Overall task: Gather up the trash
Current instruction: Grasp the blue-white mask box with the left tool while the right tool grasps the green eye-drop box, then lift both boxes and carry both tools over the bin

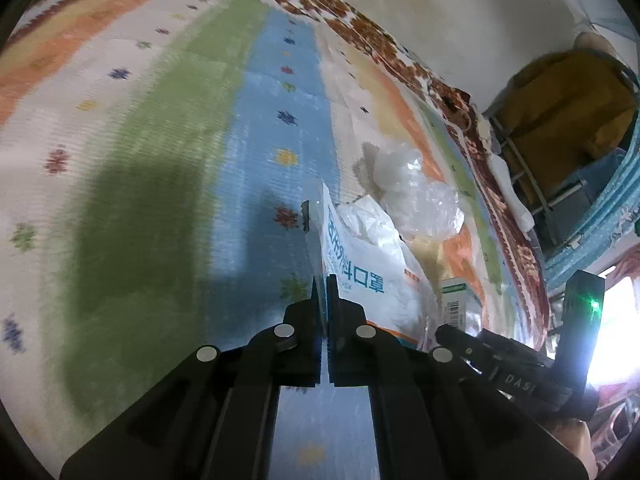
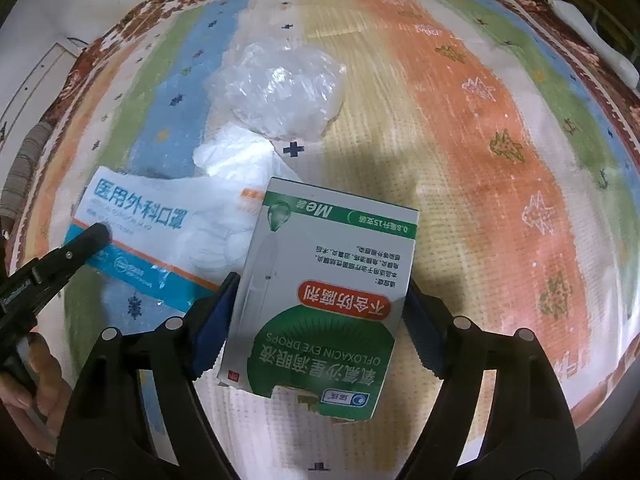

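Plastic mask packet (image 1: pixel 360 264) pinched in left tongs (image 1: pixel 320 280); right tongs (image 2: pixel 320 300) clasp the eye-drops box (image 2: pixel 324 296).

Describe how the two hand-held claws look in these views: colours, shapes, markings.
Both are black plastic. The left claw has angular link arms joined by round silver pivot pins, narrowing to thin fingers. The right claw has the same black links and silver pins, with blue ribbed pads inside its fingers. Its body carries white lettering and a green indicator light.

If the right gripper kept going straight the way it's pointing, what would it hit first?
Probably the striped mat just beyond the eye drops box that sits between the right gripper fingers; depth is uncertain.
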Action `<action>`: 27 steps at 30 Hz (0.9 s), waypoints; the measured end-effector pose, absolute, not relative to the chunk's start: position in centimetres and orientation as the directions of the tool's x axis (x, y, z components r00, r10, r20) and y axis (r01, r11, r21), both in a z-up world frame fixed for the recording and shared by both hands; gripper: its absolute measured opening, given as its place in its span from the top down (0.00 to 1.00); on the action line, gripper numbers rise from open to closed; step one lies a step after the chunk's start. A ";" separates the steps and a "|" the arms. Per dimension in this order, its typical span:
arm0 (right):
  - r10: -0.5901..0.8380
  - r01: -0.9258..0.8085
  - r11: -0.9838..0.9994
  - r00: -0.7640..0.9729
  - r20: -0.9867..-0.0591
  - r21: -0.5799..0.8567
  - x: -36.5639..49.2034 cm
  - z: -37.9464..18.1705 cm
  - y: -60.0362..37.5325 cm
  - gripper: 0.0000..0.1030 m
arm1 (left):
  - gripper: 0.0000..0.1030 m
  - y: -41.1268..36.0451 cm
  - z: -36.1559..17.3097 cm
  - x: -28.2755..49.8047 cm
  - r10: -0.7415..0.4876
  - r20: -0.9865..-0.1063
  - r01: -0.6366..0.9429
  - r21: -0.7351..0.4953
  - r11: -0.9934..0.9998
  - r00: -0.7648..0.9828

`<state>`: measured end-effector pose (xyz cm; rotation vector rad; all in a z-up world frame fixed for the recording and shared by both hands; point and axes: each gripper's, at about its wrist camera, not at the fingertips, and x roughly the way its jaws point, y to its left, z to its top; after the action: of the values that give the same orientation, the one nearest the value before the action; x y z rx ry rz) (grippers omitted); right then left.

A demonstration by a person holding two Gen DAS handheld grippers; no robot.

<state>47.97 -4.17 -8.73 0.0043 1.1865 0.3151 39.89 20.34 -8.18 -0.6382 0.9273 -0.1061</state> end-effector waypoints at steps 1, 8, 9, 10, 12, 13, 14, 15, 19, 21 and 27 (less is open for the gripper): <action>0.251 -0.244 0.954 0.334 -0.909 0.174 47.8 -8.5 -4.2 0.30 | 0.99 20.5 -7.7 39.4 -0.341 -0.715 -0.187 -0.548 0.815 0.611; 0.272 -0.320 0.934 0.353 -0.895 0.158 45.7 -6.2 -4.5 0.31 | 1.00 20.3 -4.4 36.8 -0.286 -0.729 -0.183 -0.490 0.852 0.623; 0.266 -0.333 0.932 0.364 -0.893 0.142 45.3 -5.8 -4.4 0.31 | 1.00 20.2 -3.9 36.5 -0.281 -0.729 -0.181 -0.485 0.856 0.625; 0.265 -0.349 0.928 0.376 -0.888 0.129 45.0 -5.4 -4.4 0.31 | 1.00 20.2 -3.3 36.1 -0.275 -0.727 -0.182 -0.482 0.857 0.629; 0.267 -0.377 0.920 0.396 -0.879 0.109 44.1 -4.5 -4.5 0.31 | 1.00 20.3 -2.5 35.4 -0.265 -0.725 -0.190 -0.480 0.856 0.636; 0.269 -0.383 0.918 0.400 -0.876 0.107 43.8 -4.1 -4.6 0.31 | 1.00 20.3 -2.0 35.0 -0.259 -0.725 -0.196 -0.479 0.855 0.638; 0.275 -0.386 0.916 0.402 -0.873 0.111 43.5 -3.8 -4.8 0.31 | 1.00 20.4 -1.5 34.6 -0.256 -0.721 -0.201 -0.482 0.853 0.643; 0.290 -0.389 0.913 0.399 -0.870 0.125 43.1 -3.4 -5.0 0.31 | 1.00 20.4 -1.2 34.3 -0.255 -0.720 -0.205 -0.485 0.850 0.646; 0.334 -0.409 0.899 0.406 -0.851 0.159 41.8 -1.7 -5.6 0.31 | 1.00 19.7 0.1 32.8 -0.240 -0.724 -0.229 -0.485 0.844 0.646; 0.342 -0.426 0.892 0.417 -0.842 0.151 40.8 -0.9 -5.9 0.31 | 1.00 19.0 1.0 32.2 -0.231 -0.725 -0.230 -0.476 0.849 0.648; 0.391 -0.466 0.868 0.434 -0.812 0.169 37.6 1.5 -6.8 0.32 | 1.00 16.8 3.7 29.4 -0.223 -0.707 -0.197 -0.460 0.866 0.671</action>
<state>37.61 -6.77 1.46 -0.0847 0.9874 0.5344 29.44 16.79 3.72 -0.5400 0.8466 -0.0158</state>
